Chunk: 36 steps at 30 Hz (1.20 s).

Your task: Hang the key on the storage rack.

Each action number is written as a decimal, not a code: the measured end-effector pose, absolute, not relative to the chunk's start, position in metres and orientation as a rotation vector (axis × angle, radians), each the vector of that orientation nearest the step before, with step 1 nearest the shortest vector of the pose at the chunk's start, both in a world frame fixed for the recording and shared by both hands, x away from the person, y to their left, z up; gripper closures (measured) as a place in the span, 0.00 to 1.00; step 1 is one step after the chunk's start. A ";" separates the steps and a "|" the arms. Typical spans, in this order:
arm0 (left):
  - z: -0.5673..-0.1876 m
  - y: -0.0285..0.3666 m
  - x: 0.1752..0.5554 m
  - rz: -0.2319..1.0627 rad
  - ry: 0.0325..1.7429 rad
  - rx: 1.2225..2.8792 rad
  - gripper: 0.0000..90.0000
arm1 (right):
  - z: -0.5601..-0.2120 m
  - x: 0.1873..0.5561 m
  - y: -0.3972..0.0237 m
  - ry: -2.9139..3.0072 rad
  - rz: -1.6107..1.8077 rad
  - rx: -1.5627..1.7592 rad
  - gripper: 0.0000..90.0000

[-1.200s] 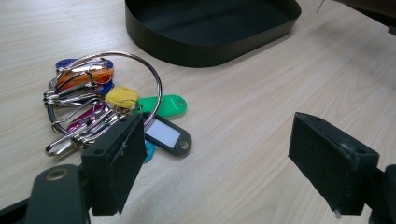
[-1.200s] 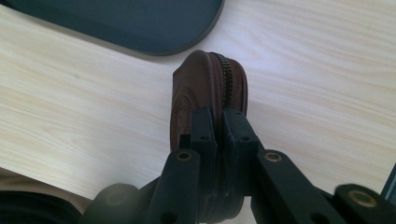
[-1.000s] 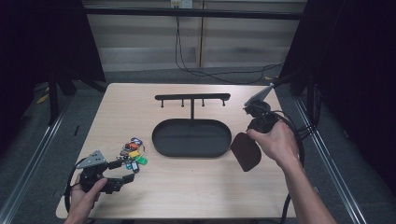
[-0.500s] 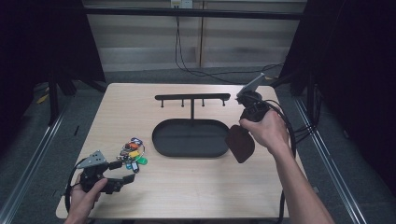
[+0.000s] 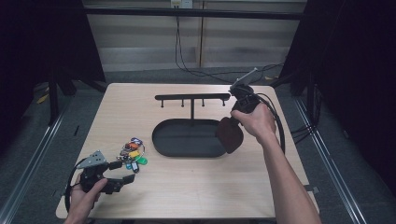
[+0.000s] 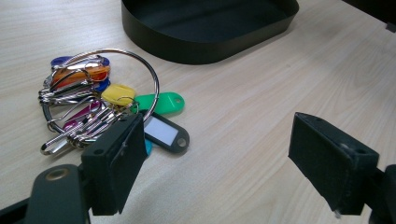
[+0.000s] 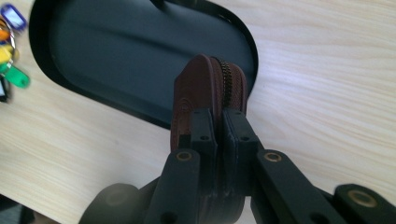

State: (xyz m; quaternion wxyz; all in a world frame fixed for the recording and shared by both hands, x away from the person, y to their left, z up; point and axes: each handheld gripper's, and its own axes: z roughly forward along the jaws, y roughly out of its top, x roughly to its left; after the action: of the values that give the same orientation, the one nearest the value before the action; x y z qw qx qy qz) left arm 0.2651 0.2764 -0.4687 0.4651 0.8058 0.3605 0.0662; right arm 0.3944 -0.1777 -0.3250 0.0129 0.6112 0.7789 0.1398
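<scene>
The right claw (image 7: 217, 126) is clamped on a brown zipped pouch (image 5: 229, 134) hanging on edge above the right end of the black oval tray (image 5: 187, 150), while the left claw (image 6: 224, 172), jaws apart, rests near the bunch of keys (image 6: 100, 105).

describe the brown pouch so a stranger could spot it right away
Start at the black oval tray in the middle of the wooden table. At its right end, the right tool is shut on a flat, rounded brown zip pouch, the one brown thing among black metal and coloured keys.
</scene>
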 end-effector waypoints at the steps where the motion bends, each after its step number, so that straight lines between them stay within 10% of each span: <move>1: -0.469 0.276 0.265 0.164 0.885 1.980 0.21 | -0.327 0.396 -0.179 2.425 0.455 1.913 0.93; 36: -0.467 0.278 0.262 0.186 0.884 1.976 0.21 | -0.406 0.414 -0.189 2.184 0.951 2.161 0.94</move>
State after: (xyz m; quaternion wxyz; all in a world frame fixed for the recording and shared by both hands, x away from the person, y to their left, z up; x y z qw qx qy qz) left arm 0.2621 0.2779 -0.4671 0.4656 0.8048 0.3602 0.0757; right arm 0.4137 -0.1890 -0.4056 -0.0372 0.6715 0.6786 0.2954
